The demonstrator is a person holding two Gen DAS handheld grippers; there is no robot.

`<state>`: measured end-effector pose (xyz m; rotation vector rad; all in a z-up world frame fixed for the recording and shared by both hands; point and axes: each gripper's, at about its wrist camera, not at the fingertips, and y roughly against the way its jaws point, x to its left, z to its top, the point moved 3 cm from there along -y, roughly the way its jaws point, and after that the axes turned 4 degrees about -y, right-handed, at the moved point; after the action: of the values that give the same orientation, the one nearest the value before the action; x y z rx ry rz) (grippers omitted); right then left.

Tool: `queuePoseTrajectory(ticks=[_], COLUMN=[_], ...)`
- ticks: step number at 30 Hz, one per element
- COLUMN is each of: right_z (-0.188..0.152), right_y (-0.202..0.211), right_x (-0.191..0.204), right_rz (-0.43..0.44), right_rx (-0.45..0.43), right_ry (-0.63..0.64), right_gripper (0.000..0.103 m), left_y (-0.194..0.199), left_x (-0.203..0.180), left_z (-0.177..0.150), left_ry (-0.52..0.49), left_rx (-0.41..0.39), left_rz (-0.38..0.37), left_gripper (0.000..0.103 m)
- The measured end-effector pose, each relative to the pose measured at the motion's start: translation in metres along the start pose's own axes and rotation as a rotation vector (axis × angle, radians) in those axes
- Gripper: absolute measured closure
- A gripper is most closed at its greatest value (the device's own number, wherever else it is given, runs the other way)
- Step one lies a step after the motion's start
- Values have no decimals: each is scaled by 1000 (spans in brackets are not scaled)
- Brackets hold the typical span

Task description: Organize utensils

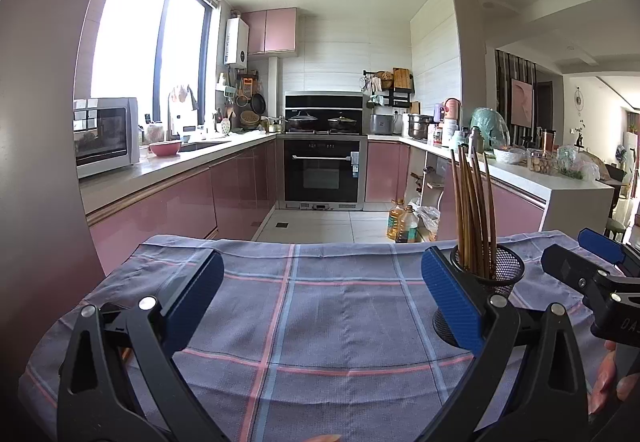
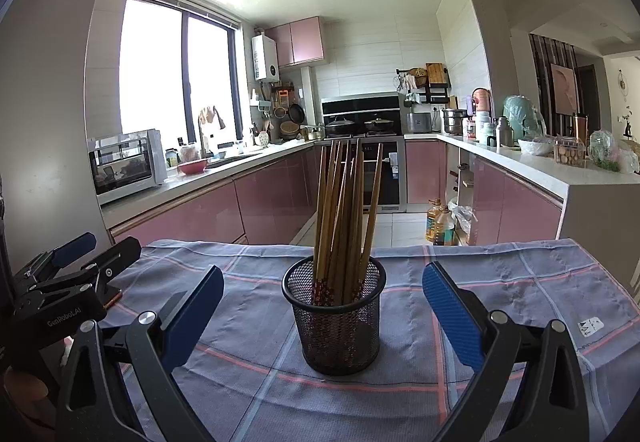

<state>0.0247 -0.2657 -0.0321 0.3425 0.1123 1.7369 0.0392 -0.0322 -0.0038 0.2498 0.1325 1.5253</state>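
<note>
Counter under checked cloth (image 2: 500,282) carries black mesh holder (image 2: 335,316) at centre, upright so the wooden chopsticks (image 2: 344,217) stand bundled inside; right claw (image 2: 323,306) gapes wide around it, empty, likewise left claw (image 1: 322,292), holder at its right.

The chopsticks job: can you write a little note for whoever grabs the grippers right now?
Left gripper: open, empty, over the checked blue-and-pink tablecloth.
Right gripper: open, empty, its blue pads either side of the black mesh wire cup, apart from it.
Brown wooden chopsticks: standing bunched in the cup, leaning slightly, patterned ends down.
Done: the chopsticks in view are in the cup. No others show on the cloth.
Left: probably nothing. Something copper-coloured peeks out under the left gripper in the right wrist view; I cannot tell what it is, so check there.
</note>
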Motion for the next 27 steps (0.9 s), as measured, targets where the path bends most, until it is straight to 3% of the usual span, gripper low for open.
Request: queuePoseTrajectory(ticks=[9,27], right_z=[-3,-5], right_y=[3,0], right_x=[1,2], right_rz=[-33,-42], right_rx=[-59,-58], right_ry=[11,19], right_gripper=[7,7], left_y=[-3,-5], left_x=[-5,-6], left_z=[-5,-7], left_ry=[-9,-1], left_rx=[-22,-26], left_rz=[2,-2], left_gripper=[6,6])
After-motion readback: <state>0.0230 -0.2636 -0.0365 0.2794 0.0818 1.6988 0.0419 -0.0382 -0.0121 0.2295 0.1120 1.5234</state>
